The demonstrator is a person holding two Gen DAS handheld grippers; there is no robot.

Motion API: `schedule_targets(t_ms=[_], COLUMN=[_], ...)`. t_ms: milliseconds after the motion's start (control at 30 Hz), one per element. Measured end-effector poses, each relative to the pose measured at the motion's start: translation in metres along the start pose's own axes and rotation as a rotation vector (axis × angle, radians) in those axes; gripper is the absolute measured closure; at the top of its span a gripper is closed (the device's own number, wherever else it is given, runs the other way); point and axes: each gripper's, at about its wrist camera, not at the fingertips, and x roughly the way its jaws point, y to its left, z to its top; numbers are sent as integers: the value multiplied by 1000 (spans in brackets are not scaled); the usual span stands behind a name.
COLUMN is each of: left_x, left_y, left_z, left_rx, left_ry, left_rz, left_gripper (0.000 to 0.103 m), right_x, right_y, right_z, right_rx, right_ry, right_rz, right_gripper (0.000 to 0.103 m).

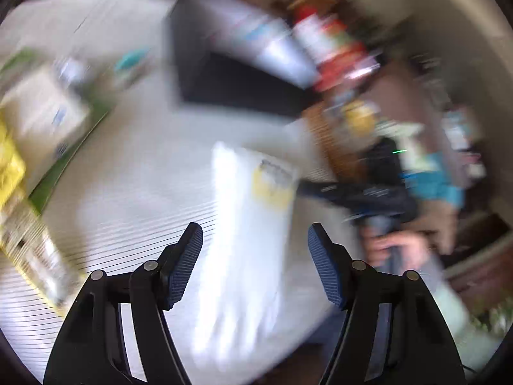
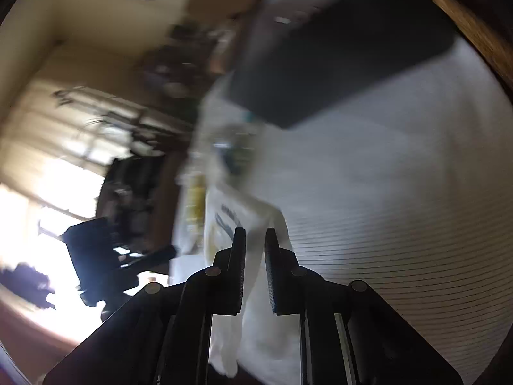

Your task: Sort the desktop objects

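Note:
Both views are blurred by motion. A white plastic bag [image 1: 250, 224] with a yellow print lies on the white ribbed table mat [image 1: 134, 173]. My left gripper [image 1: 255, 239] is open above the bag's near part, one finger on each side. My right gripper [image 2: 255, 240] is shut on the same white bag [image 2: 253, 288], which hangs between its pads. The right gripper also shows in the left wrist view [image 1: 362, 192], at the bag's right edge.
A black box [image 1: 224, 73] with a grey lid stands at the back of the mat; it also shows in the right wrist view [image 2: 336, 51]. Yellow and white packets [image 1: 29, 147] lie at the left. Red and white bottles [image 1: 327, 41] stand behind the box.

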Motion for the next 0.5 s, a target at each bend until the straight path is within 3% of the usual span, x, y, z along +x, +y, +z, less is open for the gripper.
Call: schedule_targets(t_ms=[33, 100, 167, 267, 400, 500], left_x=[7, 10, 12, 19, 36, 49], left_y=[9, 20, 28, 35, 46, 46], left_z=[-3, -9, -10, -4, 7, 4], left_rx=[-16, -26, -27, -53, -103, -108], left_ry=[14, 15, 8, 10, 37, 99], left_rz=[7, -12, -13, -45, -97, -104], left_gripper=[39, 37, 37, 37, 37, 37], right_x=[4, -2, -12, -19, 5, 30], right_y=[-18, -32, -23, -8, 3, 7], right_z=[0, -6, -16, -32, -50, -51], right_rx=[39, 68, 13, 9, 67, 55], right_ry=[-2, -43, -65, -80, -32, 6], right_rz=[-47, -7, 11, 66, 195, 161], right_gripper=[90, 90, 76, 69, 61, 61])
